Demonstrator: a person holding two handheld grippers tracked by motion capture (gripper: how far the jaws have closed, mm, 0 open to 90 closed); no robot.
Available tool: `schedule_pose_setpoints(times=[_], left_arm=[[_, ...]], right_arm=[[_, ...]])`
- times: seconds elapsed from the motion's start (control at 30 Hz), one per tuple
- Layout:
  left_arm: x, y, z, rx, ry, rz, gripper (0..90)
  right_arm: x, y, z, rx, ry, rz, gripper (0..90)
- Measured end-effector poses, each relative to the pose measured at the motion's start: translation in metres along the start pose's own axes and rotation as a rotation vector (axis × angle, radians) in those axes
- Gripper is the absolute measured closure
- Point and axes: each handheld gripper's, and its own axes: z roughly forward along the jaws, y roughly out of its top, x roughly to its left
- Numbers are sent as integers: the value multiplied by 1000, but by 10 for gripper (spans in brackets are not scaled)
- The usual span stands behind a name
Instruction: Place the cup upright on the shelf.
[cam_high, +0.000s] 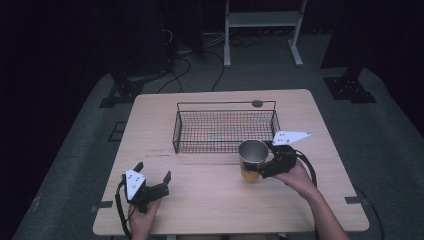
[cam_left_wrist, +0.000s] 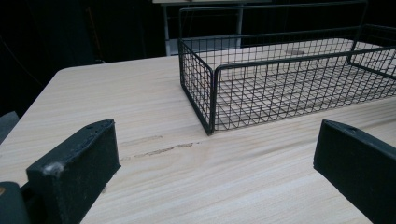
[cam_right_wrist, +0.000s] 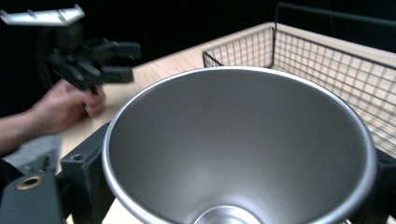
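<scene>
Gripping the metal cup (cam_high: 251, 159) with our right gripper (cam_high: 260, 167), jaws clamped on either side of its wall, we hold it upright just in front of the wire basket (cam_high: 176, 131); in the right gripper view the cup (cam_right_wrist: 243, 149) sits squarely between the jaws, the basket (cam_right_wrist: 327, 65) beyond and to the right of them. Judging from that, the step is moving the cup into the basket: we should lift enough for the base to clear the near rim, keep it level, and set it down on the mesh floor before loosening the jaws. Our left gripper (cam_high: 150, 186) idles with jaws spread wide and nothing between them; in the left gripper view bare table (cam_left_wrist: 116, 102) lies between the jaws and the basket corner (cam_left_wrist: 210, 93) is ahead. Cup: smooth brushed steel inside, tapered, rolled rim, yellowish-orange outer wall; slick, so it could slip if the squeeze is light. Basket: thin black wire grid, rectangular, low walls, raised handle rails. Table: pale wood-grain laminate, matte.
</scene>
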Motion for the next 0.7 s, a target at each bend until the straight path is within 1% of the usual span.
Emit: schedule_pose_setpoints(times=[0.03, 0.07, 0.1, 0.17, 0.27, 0.3, 0.47, 0.7], left_arm=[[0, 0, 0, 0, 0, 0, 0], [0, 0, 0, 1, 0, 1, 0], [0, 0, 0, 1, 0, 1, 0], [0, 0, 0, 1, -1, 1, 0], [0, 0, 0, 1, -2, 1, 0], [0, 0, 0, 1, -2, 0, 0], [0, 0, 0, 2, -3, 1, 0], [0, 0, 0, -1, -3, -2, 0]], right_arm=[[0, 0, 0, 0, 0, 0, 98], [-1, 5, -2, -9, 8, 1, 104], [-1, 5, -2, -9, 8, 1, 104], [-2, 10, -3, -8, 12, -3, 103], [-3, 21, -4, 1, 6, -15, 104], [-3, 21, -4, 1, 6, -15, 104], [-5, 34, -2, 14, 10, -33, 104], [-12, 42, 0, 13, 12, -17, 105]])
